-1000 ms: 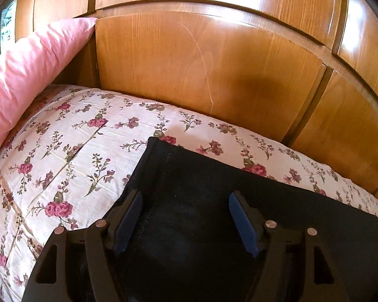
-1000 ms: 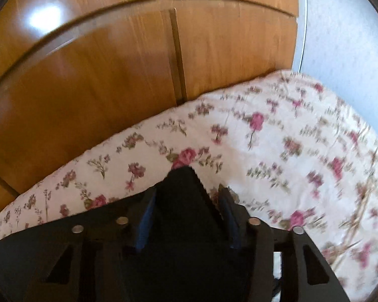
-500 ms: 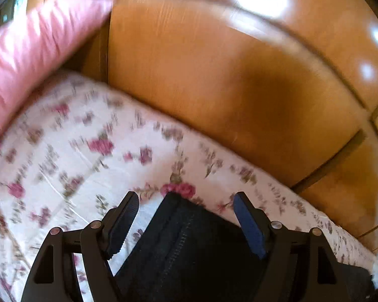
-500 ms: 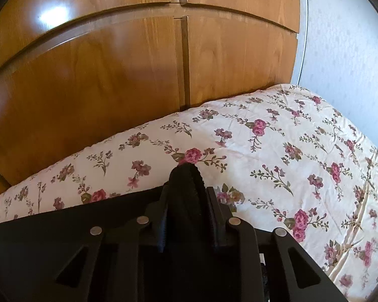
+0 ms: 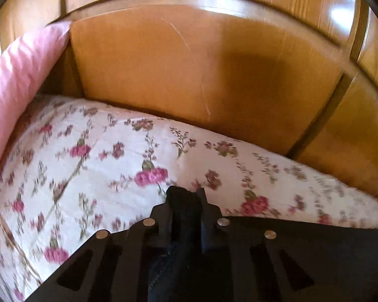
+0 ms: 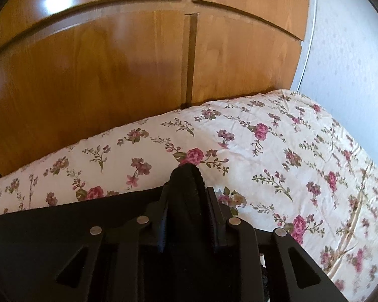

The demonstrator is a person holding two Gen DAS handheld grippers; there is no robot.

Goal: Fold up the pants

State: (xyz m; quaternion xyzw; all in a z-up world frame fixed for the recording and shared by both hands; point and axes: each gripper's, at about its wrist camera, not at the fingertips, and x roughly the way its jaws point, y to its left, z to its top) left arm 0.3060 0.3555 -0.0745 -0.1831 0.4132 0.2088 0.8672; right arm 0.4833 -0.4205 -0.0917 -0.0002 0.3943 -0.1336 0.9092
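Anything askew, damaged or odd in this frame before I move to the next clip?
Only one blemish: a long pale scratch runs down the wooden headboard. Otherwise, both the left gripper and right gripper are shut on the black pants over the floral bedspread.

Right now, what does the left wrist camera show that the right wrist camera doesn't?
Only the left wrist view shows the pink pillow leaning at the bed's far left.

Only the right wrist view shows the pale wall beside the wood.

Both show the floral bedspread, the wooden panels behind it, and black pants bunched inside a shut tool: the left tool, the right tool.
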